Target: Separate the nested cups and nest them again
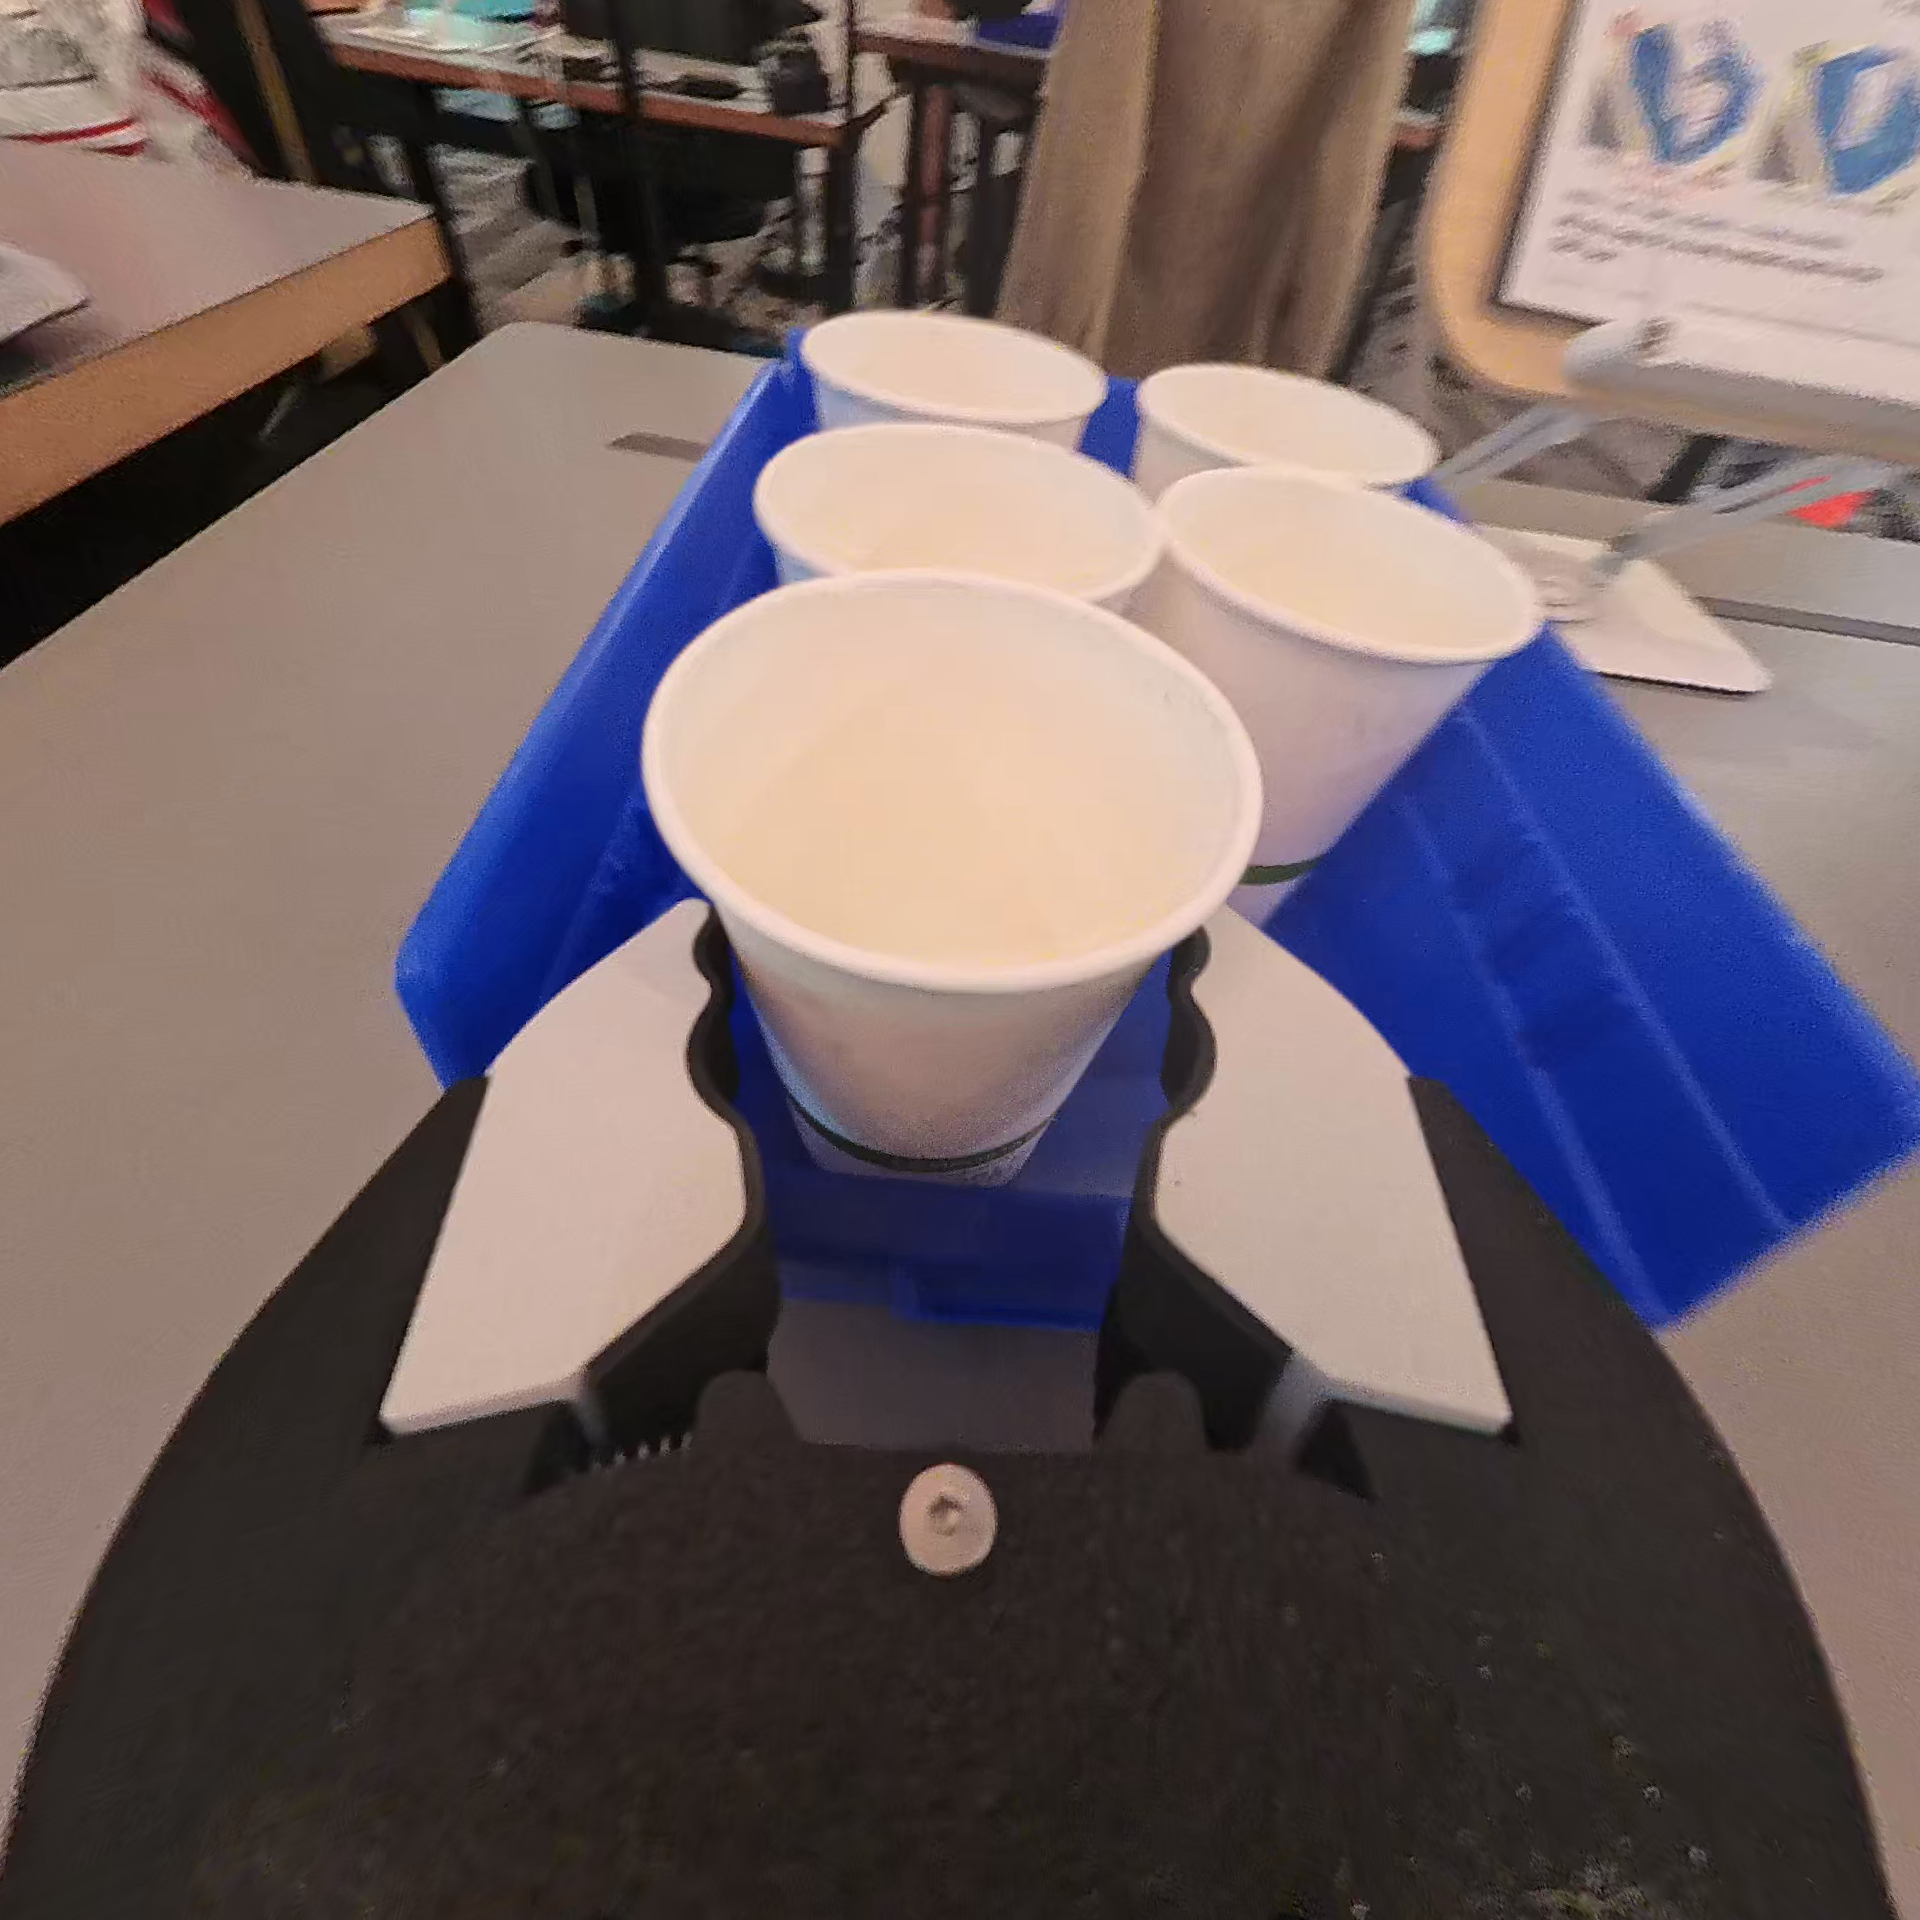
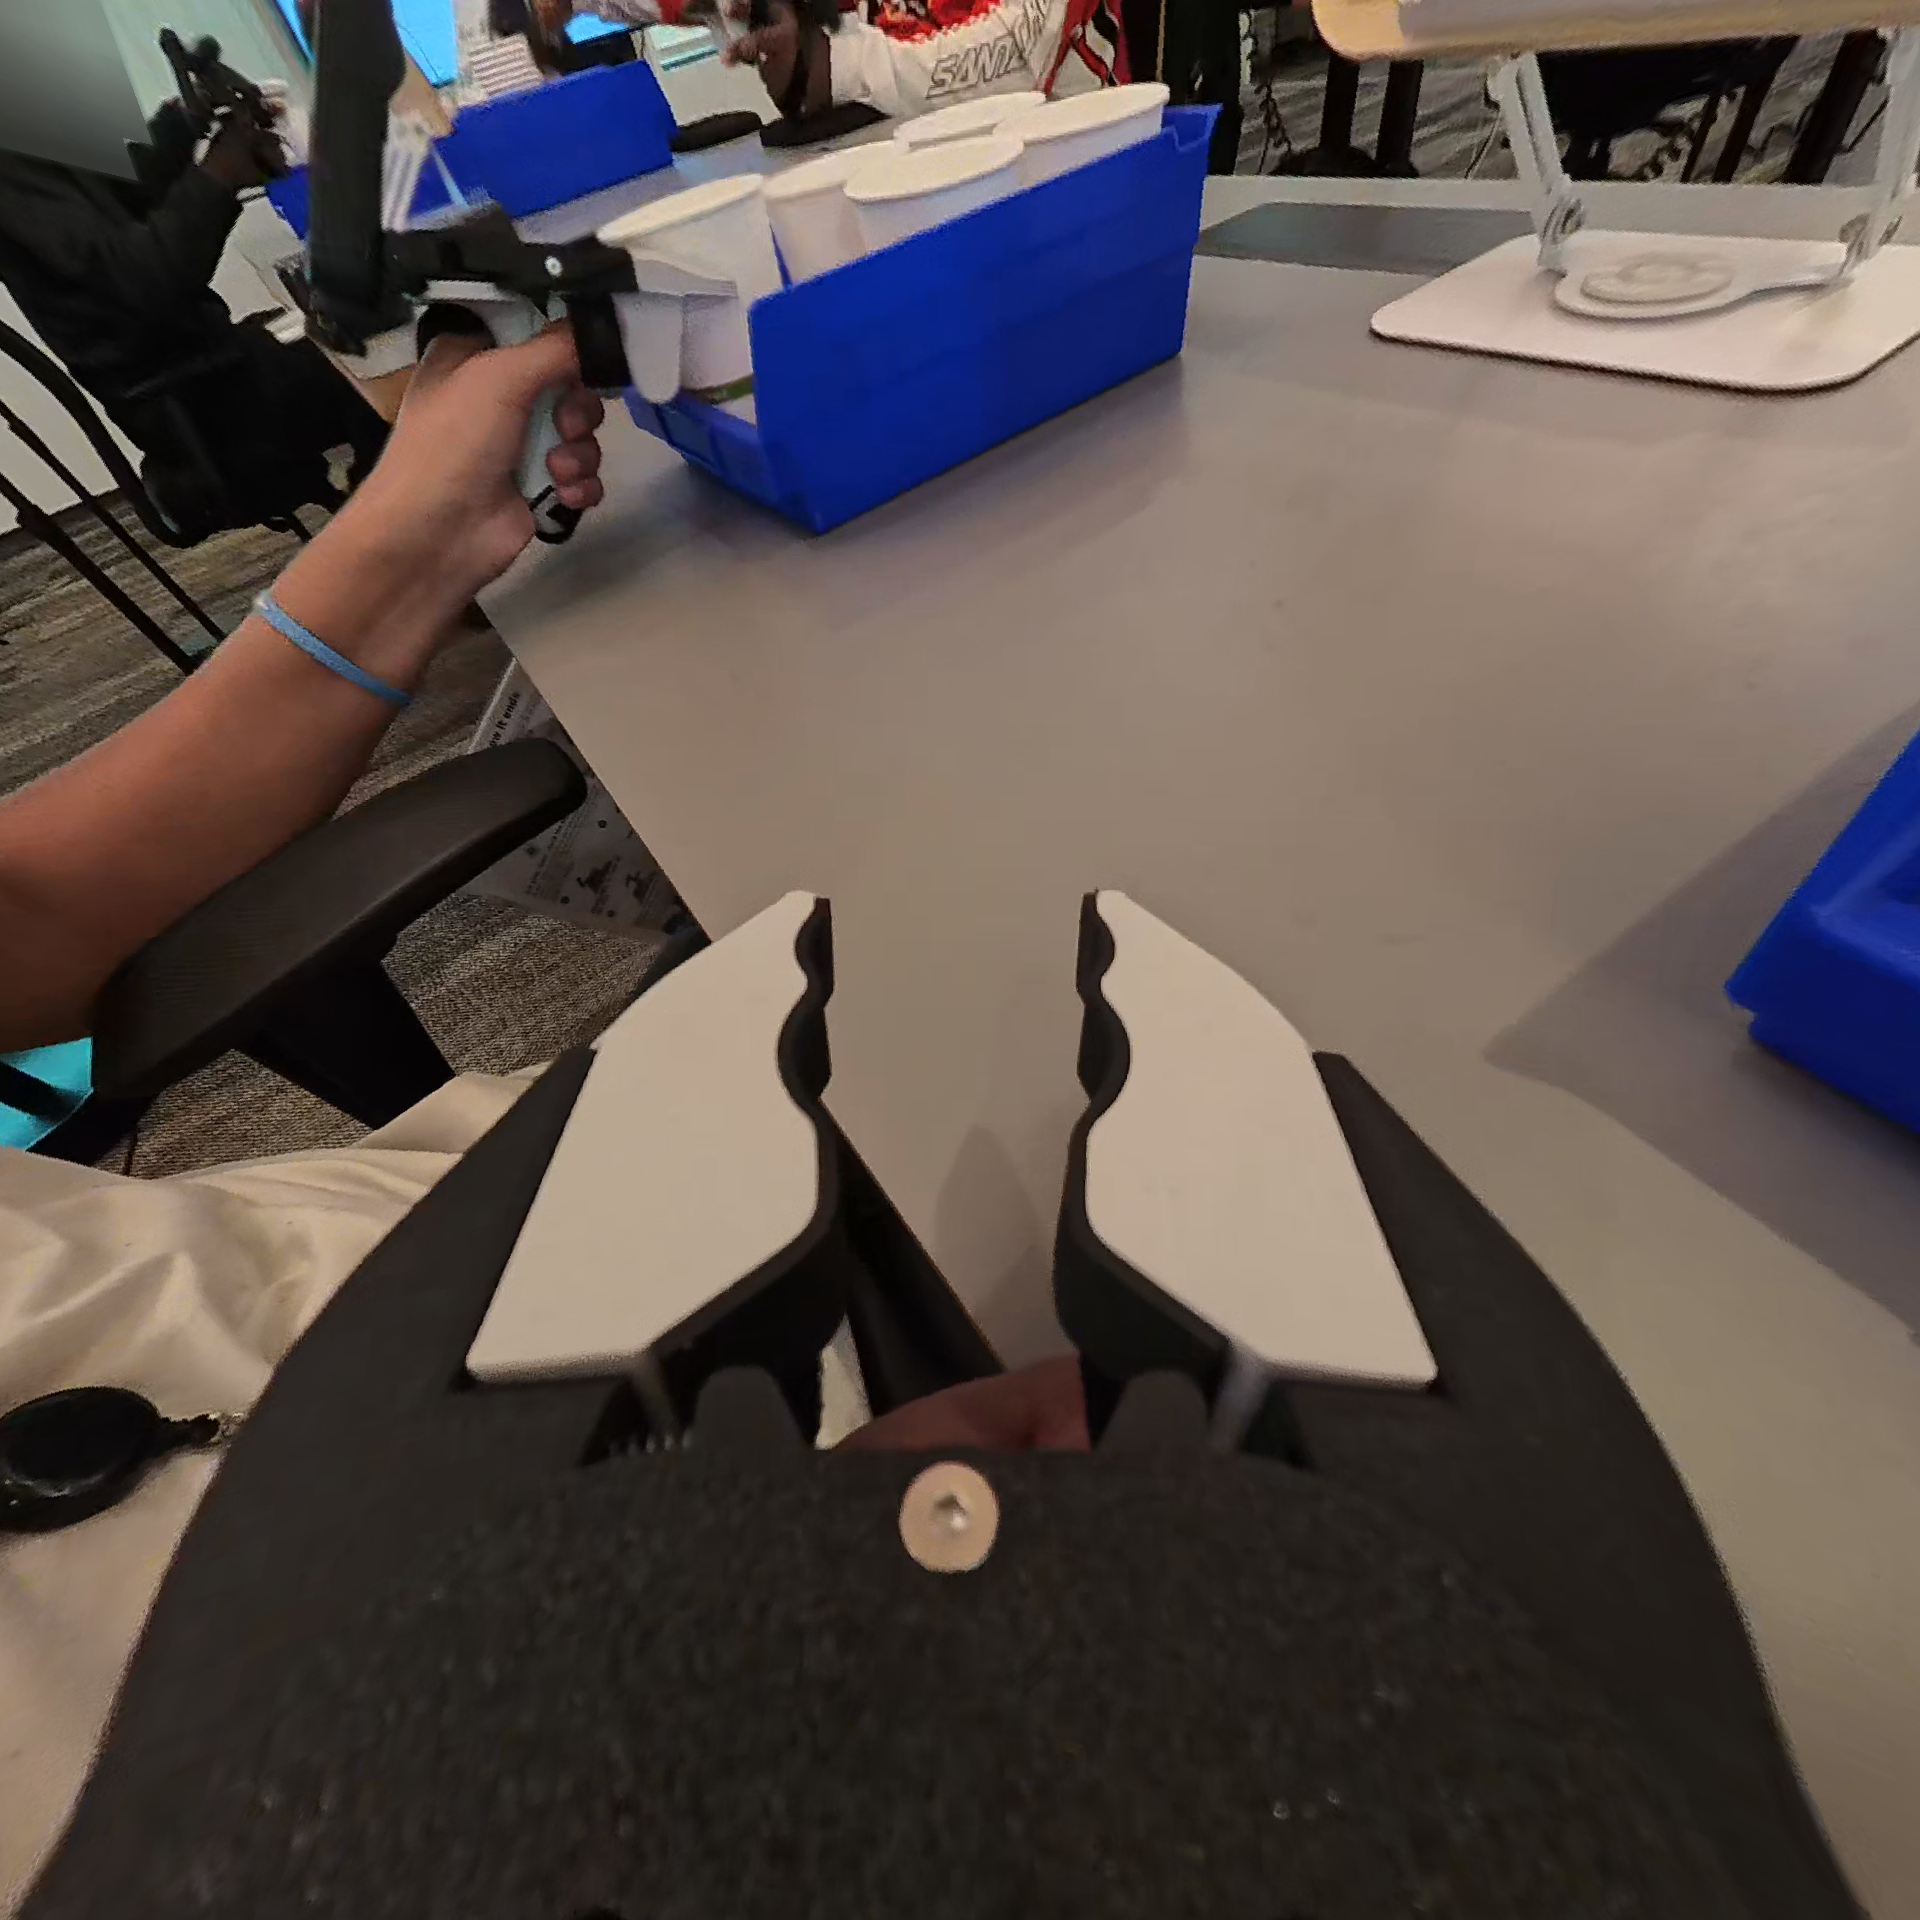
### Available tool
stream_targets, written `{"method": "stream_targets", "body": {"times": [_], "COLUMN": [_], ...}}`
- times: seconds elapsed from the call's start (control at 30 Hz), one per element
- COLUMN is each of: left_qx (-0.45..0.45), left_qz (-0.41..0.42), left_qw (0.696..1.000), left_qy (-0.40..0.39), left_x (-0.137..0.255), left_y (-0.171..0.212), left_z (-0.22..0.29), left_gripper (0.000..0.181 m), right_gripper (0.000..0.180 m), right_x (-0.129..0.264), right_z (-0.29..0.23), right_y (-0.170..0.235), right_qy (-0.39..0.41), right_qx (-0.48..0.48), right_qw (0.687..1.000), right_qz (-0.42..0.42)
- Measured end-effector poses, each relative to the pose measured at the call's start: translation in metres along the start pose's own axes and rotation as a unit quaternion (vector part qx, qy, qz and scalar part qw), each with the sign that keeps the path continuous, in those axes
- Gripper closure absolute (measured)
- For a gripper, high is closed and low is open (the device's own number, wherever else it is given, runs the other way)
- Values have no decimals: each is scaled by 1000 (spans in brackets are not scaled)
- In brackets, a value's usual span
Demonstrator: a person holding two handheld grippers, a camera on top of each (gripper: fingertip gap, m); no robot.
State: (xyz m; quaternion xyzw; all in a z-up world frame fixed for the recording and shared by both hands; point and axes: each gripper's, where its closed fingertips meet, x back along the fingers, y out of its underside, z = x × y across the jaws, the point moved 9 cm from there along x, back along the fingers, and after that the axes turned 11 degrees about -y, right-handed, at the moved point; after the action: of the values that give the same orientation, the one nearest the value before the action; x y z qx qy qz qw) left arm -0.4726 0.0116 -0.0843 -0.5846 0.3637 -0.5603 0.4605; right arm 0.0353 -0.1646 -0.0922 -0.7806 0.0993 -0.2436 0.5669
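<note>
Right wrist view: right tool (image 2: 956, 977) gapes over bare table (image 2: 1299, 644).

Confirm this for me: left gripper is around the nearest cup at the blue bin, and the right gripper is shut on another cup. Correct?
Not quite. The right gripper is open and holds nothing, over the bare grey table, as the right wrist view shows. The left gripper is indeed around the nearest cup at the blue bin.
</note>
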Motion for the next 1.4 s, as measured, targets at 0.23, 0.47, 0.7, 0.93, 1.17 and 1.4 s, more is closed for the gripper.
{"method": "stream_targets", "body": {"times": [0.23, 0.47, 0.7, 0.93, 1.17, 1.4], "left_qx": [-30, -173, -295, -338, -322, -157], "left_qz": [53, 20, -54, -95, -104, -15], "left_qw": [980, 863, 756, 701, 702, 825], "left_qy": [189, 474, 581, 620, 627, 543], "left_x": [79, 141, 154, 152, 149, 160], "left_y": [-59, -94, -87, -70, -57, -36], "left_z": [4, 102, 201, 255, 269, 224], "left_gripper": [102, 101, 100, 100, 99, 89], "right_gripper": [120, 98, 94, 92, 98, 97], "right_x": [9, -25, -58, -64, -58, -13], "right_z": [-1, -8, -14, -16, -4, 21], "right_y": [-51, -133, -167, -158, -148, -165], "right_qy": [-47, -148, -189, -182, -196, -83], "right_qx": [72, 183, 229, 242, 221, 211], "right_qw": [996, 971, 950, 947, 951, 974], "right_qz": [22, -47, -97, -107, -92, -27]}}
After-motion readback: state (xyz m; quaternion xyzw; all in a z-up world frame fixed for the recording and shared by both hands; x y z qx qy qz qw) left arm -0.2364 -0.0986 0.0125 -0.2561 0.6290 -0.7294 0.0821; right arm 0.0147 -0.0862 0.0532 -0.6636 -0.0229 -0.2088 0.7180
